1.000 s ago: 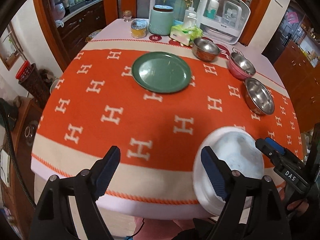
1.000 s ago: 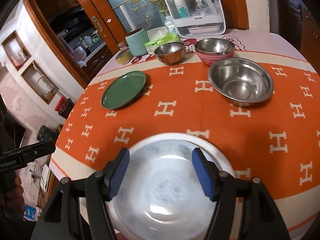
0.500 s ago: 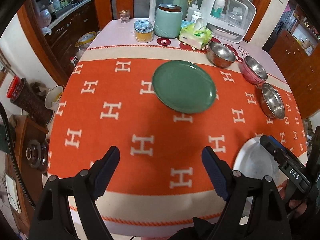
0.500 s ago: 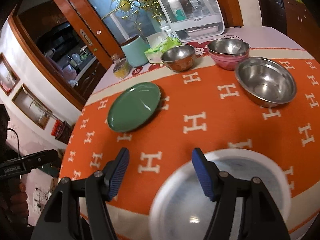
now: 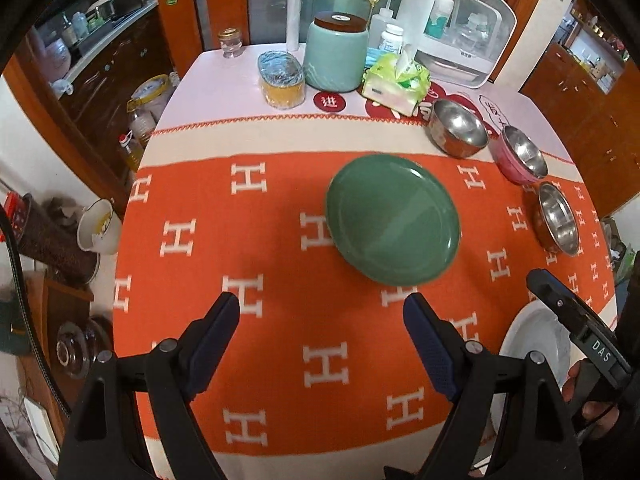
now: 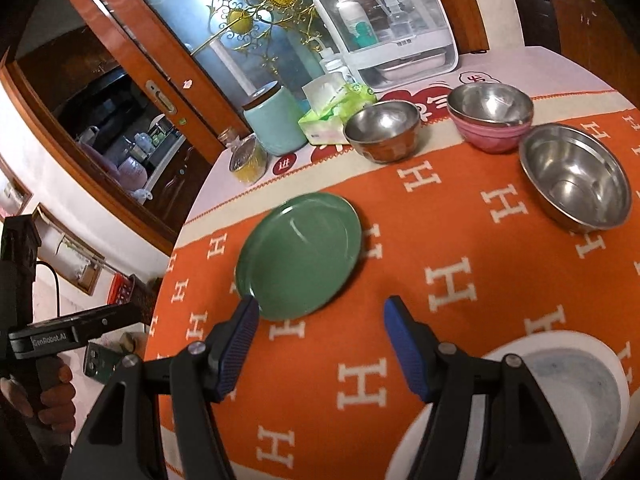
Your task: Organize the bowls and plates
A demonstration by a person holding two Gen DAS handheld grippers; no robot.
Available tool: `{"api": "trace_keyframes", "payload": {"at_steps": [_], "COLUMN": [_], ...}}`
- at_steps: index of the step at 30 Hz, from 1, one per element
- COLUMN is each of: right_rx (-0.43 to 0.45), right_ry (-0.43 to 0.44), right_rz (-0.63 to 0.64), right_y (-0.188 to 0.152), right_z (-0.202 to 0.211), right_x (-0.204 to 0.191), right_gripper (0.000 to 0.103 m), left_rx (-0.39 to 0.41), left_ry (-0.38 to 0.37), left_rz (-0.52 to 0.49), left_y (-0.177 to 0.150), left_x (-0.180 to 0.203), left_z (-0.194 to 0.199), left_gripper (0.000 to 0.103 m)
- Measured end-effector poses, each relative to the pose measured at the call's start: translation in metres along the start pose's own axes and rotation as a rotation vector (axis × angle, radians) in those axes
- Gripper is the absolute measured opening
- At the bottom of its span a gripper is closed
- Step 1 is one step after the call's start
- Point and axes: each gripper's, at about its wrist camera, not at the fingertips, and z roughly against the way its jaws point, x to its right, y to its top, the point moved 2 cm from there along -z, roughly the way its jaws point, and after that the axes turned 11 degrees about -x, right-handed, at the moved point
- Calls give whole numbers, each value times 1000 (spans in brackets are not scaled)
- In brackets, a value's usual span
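Note:
A green plate (image 5: 392,219) lies on the orange H-patterned cloth; it also shows in the right wrist view (image 6: 299,256). My left gripper (image 5: 322,334) is open and empty, just short of the plate's near edge. My right gripper (image 6: 318,338) is open and empty, its left fingertip over the plate's near rim. A white marbled plate (image 6: 568,384) sits at the table's near right corner, also in the left wrist view (image 5: 536,344). Three bowls stand at the right: a steel bowl (image 6: 382,130), a pink bowl (image 6: 490,116) and a wide steel bowl (image 6: 574,178).
At the table's far side stand a teal jar (image 5: 335,54), a yellow tin (image 5: 280,80), a tissue pack (image 5: 396,78) and a white cabinet box (image 5: 456,24). The table edge drops to the floor on the left, by a white bucket (image 5: 98,230).
Both grippers moved forward over the cloth toward the green plate. The white plate, earlier between the right gripper's fingers, now lies to the right and behind them.

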Motion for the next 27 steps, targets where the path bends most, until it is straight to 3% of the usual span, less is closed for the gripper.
{"api": "trace_keyframes", "payload": {"at_steps": [9,20,27], "right_rx": [-56,-143,-171], "right_ry": [-2,-68,-49], "right_rz": [-88,-135,-162], "right_y": [38,45,41], "right_z": [-36,-85,-107], "right_x": [1,12,18], "right_gripper": [65,65,65], "left_rx": [-35,-89,-138], "left_ry": [-35,-78,-152], "left_rz": [7,22,22], "left_y": [33,61,75], "left_x": [-14,-26,-28], "left_z": [-19,-61,-103], "left_gripper": [83,83,83]}}
